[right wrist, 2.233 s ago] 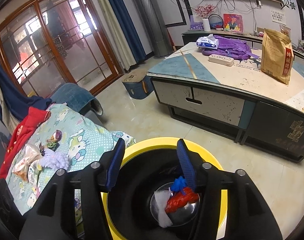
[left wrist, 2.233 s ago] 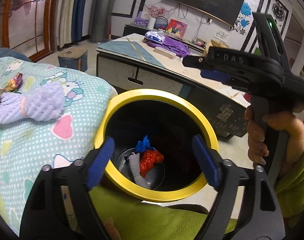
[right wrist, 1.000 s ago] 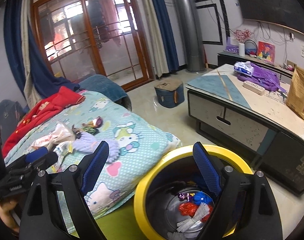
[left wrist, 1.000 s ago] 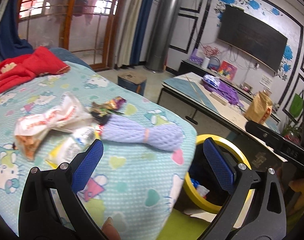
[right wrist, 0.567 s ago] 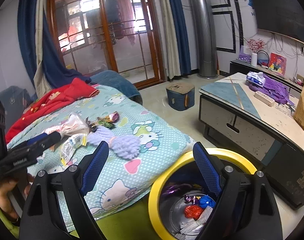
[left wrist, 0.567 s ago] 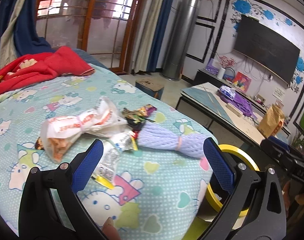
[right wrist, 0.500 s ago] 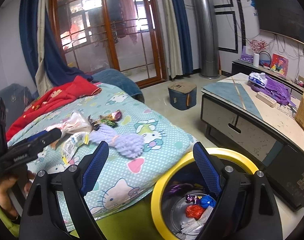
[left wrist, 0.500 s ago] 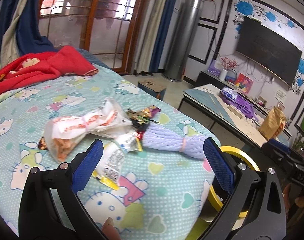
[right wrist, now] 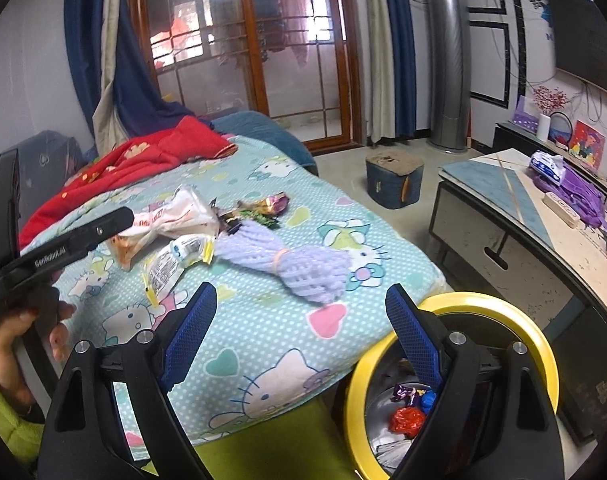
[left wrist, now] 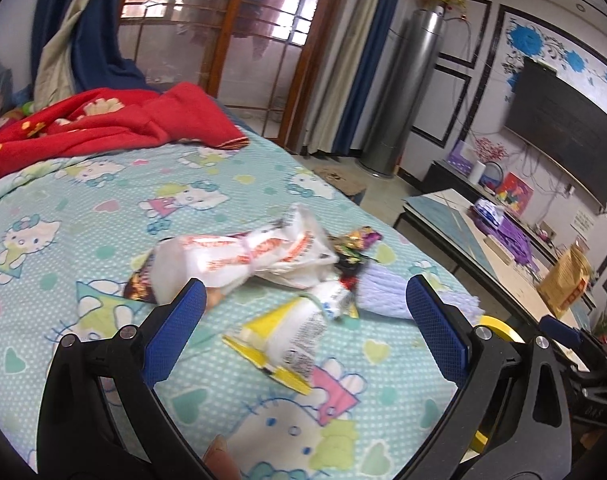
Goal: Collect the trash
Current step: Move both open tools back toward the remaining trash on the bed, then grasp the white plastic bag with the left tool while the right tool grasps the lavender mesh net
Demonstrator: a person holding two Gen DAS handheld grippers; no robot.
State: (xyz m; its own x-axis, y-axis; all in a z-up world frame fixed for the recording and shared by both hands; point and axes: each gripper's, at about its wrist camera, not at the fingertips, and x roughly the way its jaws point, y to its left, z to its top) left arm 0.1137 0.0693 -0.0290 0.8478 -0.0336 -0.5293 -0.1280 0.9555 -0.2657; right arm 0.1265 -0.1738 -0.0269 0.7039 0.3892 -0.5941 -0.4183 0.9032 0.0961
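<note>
- The left gripper (left wrist: 303,312) had its fingers (left wrist: 175,336) spread wide with nothing between them, poised over the litter on the bed (left wrist: 103,216). The right gripper (right wrist: 299,328) was likewise wide and empty, above the bed's edge and the bin (right wrist: 487,304).
- The trash lay clustered mid-bed: a white-and-orange bag (left wrist: 247,256), a yellow-edged wrapper (left wrist: 291,332), a purple foam net (right wrist: 295,260) and dark candy wrappers (right wrist: 263,206), several touching or overlapping.
- Risk, as I judged it: because the pieces overlapped, closing on one could drag a neighbour along and spill it on the way to the bin.
- The thin, flat wrapper could slip from the fingers, or they could pinch the soft bedsheet along with it.
- The foam net lay near the bed's edge; a nudge might send it to the floor instead of the bin.
- The left wrist view was motion-blurred, so aiming from it looked unreliable.
- Only the right wrist view showed the bin's inside, with red, blue and purple scraps already in it, and the hand (right wrist: 7,352) holding the left gripper's handle.
- The left wrist view showed just a sliver of the bin's yellow rim, but the litter closer up.
</note>
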